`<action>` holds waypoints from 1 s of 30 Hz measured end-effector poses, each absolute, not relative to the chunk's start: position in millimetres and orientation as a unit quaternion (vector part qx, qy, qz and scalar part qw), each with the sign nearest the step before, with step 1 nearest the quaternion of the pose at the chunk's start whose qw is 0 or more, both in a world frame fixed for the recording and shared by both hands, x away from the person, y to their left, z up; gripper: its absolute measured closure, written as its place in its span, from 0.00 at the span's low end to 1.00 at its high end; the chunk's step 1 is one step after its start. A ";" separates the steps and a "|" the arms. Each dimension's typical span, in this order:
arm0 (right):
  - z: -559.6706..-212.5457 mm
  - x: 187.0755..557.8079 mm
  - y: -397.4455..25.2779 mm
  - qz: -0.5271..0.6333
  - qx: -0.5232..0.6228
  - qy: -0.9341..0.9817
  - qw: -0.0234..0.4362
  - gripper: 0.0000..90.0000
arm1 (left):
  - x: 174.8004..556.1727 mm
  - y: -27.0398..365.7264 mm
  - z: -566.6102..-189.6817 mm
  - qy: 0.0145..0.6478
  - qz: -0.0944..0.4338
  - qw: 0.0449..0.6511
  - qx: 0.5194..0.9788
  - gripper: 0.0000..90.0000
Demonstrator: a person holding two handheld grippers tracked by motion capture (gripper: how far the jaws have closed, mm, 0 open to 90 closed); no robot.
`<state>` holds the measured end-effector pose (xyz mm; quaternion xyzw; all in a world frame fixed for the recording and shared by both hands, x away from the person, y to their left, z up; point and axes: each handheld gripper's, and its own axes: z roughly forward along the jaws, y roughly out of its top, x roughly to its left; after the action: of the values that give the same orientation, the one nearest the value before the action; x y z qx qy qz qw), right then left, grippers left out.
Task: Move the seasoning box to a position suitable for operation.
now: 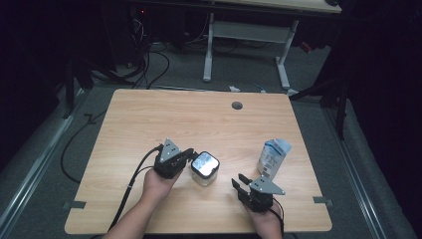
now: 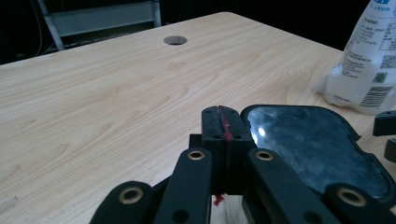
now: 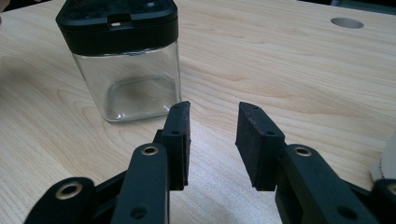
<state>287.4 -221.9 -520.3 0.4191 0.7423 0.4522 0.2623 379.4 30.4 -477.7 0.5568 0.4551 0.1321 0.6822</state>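
Left claw (image 1: 189, 158), jaws pressed together, touches the jar (image 1: 204, 168) at its nine o'clock; right claw (image 1: 241, 182) gapes at four o'clock. Hard, slick, likely light: grip the flat sides below the lid (image 3: 117, 21).

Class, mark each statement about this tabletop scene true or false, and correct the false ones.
1. The right tongs are open. True.
2. The left tongs are open wide. False: their jaws are pressed together.
3. The clear square jar with a black lid lies on its side. False: it stands upright.
4. The white plastic bottle with a blue label stands on the light wooden table, on the jar's right in the high view. True.
5. The right tongs grip the jar. False: they are apart from it.
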 end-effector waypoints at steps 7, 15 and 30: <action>-521.0 287.7 -221.1 0.453 0.418 0.743 0.261 0.73 | 381.2 28.1 -477.0 0.452 0.131 0.681 0.561 1.00; -520.5 287.2 -221.6 0.454 0.419 0.742 0.260 0.72 | 381.2 24.8 -476.2 0.446 0.132 0.678 0.569 1.00; -520.8 286.8 -220.5 0.455 0.418 0.742 0.260 0.72 | 383.2 27.2 -476.2 0.448 0.134 0.677 0.568 0.93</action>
<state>286.8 -220.5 -520.8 0.4177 0.7424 0.4546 0.2601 383.2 27.2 -476.2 0.5679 0.4479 0.1345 0.6774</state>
